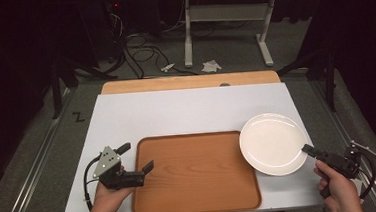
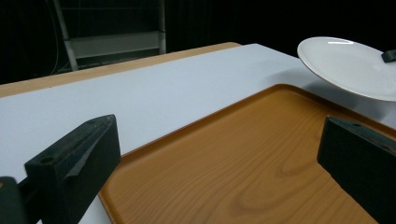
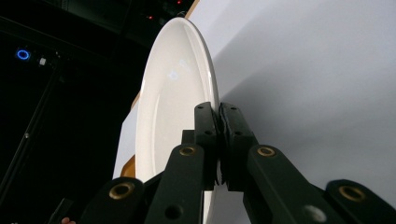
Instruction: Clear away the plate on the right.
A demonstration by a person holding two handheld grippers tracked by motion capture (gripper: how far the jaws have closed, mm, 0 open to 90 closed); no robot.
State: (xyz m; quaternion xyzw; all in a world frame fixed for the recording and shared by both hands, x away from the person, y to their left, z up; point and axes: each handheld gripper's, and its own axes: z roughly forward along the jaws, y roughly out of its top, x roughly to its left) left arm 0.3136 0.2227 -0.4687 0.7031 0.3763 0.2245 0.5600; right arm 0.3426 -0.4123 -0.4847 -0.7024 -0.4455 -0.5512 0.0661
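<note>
The plate (image 1: 274, 143) was held by its near right rim in the right gripper (image 1: 310, 151) (jaws pressed together on it), lifted beside the tray (image 1: 194, 173). The left gripper (image 1: 135, 158) was kept wide over the tray's left edge.

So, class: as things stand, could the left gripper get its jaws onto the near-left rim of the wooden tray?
Probably yes. The left gripper sits with open jaws right at the wooden tray's left edge, one jaw over the tray, and nothing lies between them. The white plate, held by the right gripper, is off to the tray's right.
</note>
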